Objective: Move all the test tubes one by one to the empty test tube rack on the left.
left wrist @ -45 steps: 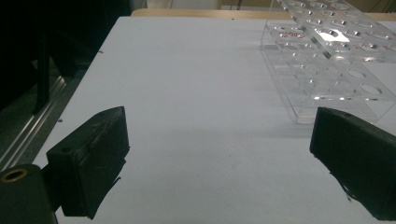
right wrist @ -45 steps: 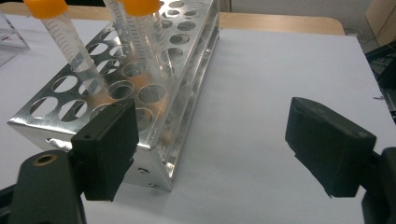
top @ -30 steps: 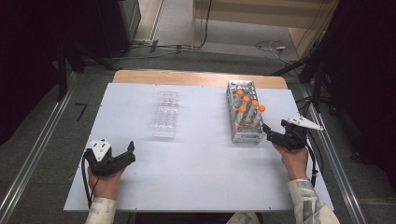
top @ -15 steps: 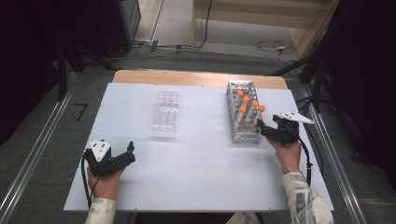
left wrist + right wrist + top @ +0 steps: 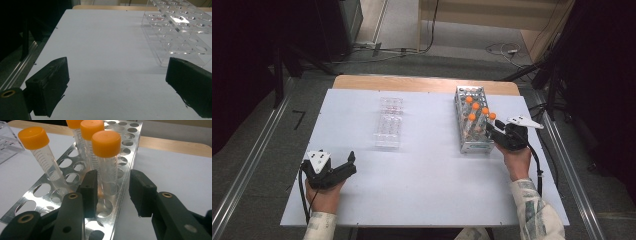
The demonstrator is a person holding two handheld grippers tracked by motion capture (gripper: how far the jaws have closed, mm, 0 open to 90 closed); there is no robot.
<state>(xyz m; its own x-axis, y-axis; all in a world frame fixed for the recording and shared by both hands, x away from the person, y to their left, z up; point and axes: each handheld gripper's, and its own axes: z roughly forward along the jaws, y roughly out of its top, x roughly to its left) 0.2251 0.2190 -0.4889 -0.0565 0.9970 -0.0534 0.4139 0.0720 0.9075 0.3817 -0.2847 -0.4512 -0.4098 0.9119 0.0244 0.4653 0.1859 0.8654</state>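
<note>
from above, the job looks barely begun: the right gripper sits at the near right corner of the metal rack, where four orange-capped tubes stand, all still in their holes, while the clear plastic rack well to the left holds nothing that i can make out; every tube seems yet to be lifted out. the left gripper rests low on the white table near the person's edge, well apart from both racks. along the left gripper's own jaws, they stand wide with only bare table between them, and the clear plastic rack lies ahead to the right, its holes empty. along the right gripper's jaws, they have just been closing and now stand narrow on either side of the nearest tube; a sliver of gap shows on each side, so i judge it not yet gripped. that tube is clear, graduated, upright, with a ribbed orange cap.
</note>
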